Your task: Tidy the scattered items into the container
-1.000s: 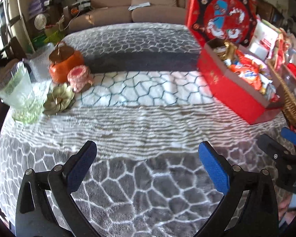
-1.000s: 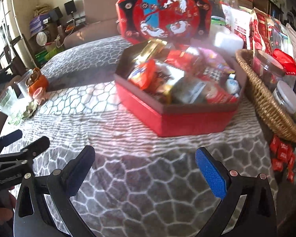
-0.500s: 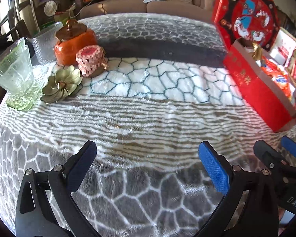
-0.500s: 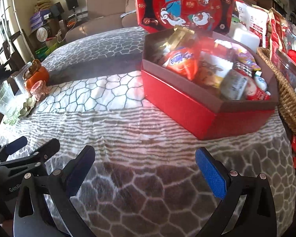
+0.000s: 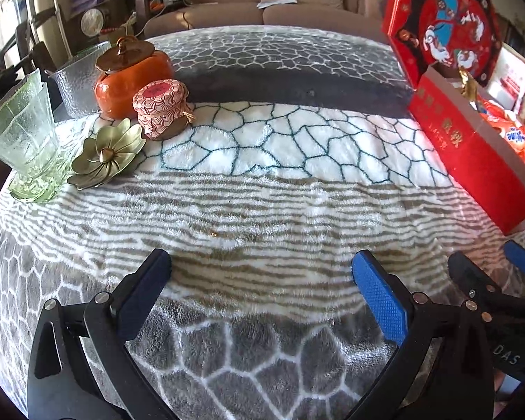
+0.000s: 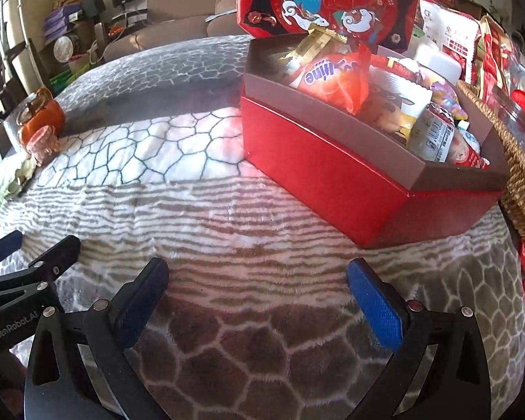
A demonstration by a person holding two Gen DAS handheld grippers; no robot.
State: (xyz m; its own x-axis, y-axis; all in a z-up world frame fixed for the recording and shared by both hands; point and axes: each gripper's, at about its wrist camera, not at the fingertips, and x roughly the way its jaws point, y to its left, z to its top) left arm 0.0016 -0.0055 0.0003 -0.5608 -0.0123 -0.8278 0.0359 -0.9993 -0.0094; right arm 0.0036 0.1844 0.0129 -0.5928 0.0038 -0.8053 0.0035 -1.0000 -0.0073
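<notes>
Hovering over the blanket, two grippers, left and right, fingers spread, beside one red box.

A: Any lettering you can read?

B: "GenRobot.AI" in white on the left tongs, seen from the right wrist. "DAS" on the right tongs.

A: On the red box?

B: Gold characters on its side, unreadable. An orange packet inside shows "...ltine".

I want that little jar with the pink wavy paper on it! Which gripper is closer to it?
Left. The left gripper faces the small pink paper-wrapped jar, ahead to its left. The right gripper sits farther right, nearer the red octagonal box.
</notes>
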